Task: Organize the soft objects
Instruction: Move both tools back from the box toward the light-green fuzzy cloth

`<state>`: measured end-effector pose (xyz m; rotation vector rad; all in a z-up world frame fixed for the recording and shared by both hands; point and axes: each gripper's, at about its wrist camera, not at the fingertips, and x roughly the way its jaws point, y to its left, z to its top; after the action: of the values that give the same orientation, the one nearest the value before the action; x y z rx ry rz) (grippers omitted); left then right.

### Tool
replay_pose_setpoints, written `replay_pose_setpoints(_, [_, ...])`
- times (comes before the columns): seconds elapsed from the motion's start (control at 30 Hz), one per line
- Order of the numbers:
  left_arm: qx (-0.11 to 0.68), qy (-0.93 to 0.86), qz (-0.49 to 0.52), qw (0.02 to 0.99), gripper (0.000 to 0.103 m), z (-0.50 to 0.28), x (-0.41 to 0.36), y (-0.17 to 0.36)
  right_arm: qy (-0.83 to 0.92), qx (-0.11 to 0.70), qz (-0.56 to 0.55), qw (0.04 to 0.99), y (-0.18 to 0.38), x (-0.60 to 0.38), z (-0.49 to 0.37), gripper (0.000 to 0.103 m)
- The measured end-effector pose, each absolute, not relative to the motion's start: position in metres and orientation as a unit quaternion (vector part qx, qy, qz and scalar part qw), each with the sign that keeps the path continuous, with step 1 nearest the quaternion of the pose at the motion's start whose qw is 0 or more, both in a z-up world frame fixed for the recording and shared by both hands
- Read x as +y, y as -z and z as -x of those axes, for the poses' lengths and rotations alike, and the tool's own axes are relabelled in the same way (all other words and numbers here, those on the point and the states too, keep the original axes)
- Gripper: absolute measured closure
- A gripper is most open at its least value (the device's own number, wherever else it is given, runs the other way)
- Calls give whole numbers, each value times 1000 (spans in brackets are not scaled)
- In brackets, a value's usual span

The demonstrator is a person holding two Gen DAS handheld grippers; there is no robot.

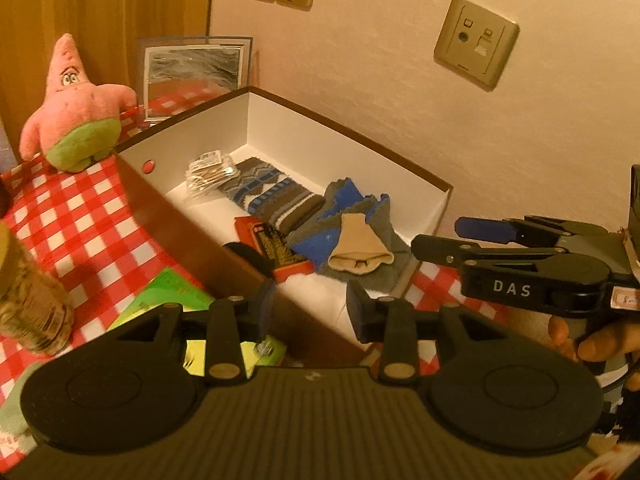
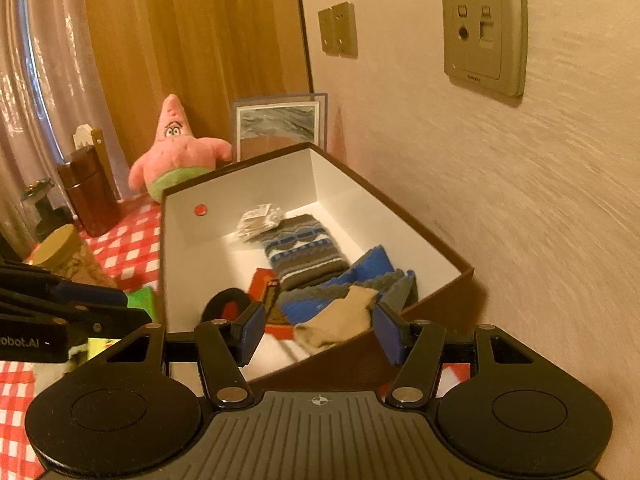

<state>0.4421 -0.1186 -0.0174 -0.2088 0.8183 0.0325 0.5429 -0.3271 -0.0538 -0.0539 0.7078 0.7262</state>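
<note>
On the far left of the left wrist view, a jar with a tan lid [image 1: 24, 300] stands on the red-and-white checked tablecloth [image 1: 80, 216]. Behind it, a pink star-shaped plush toy [image 1: 76, 116] sits upright on the cloth, just beside the box's left end wall. A green packet [image 1: 168, 292] lies flat on the cloth near the box's long side.

The left gripper [image 1: 310, 312] is held above the near rim of the box [image 1: 280, 108]. Its jaws stand parted with nothing between them; the grip is released.

The box is an open cardboard container, brown outside and white inside, set against the wall. Its contents, from left to right:
- a clear plastic packet [image 1: 208, 176] at the far end;
- a patterned brown, blue and white knit sock [image 1: 268, 196] touching that packet;
- a red flat package [image 1: 276, 248] and a dark round item [image 1: 244, 254] at the near wall;
- a grey-and-blue folded sock [image 1: 348, 224], with a beige sock [image 1: 360, 248] lying on top of it.

A framed picture [image 1: 192, 76] leans against the wall behind the box.

On the right, the right gripper [image 2: 318, 334], held in a hand [image 1: 592, 340], is above the box's near right corner. Its blue pads [image 2: 388, 332] stand well apart and grasp nothing; the beige sock is seen between them but lies below, inside the box.
</note>
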Motion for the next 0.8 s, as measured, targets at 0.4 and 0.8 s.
replay_pose_setpoints(0.4, [401,-44,100,909,68,-344,-74,17,-385,369,-2,846,50,-310,-466,43])
replay_pose_setpoints(0.8, [417,-82,124,897,68,-264,-21,30,-430,416,17,801,66,-248,-385,43])
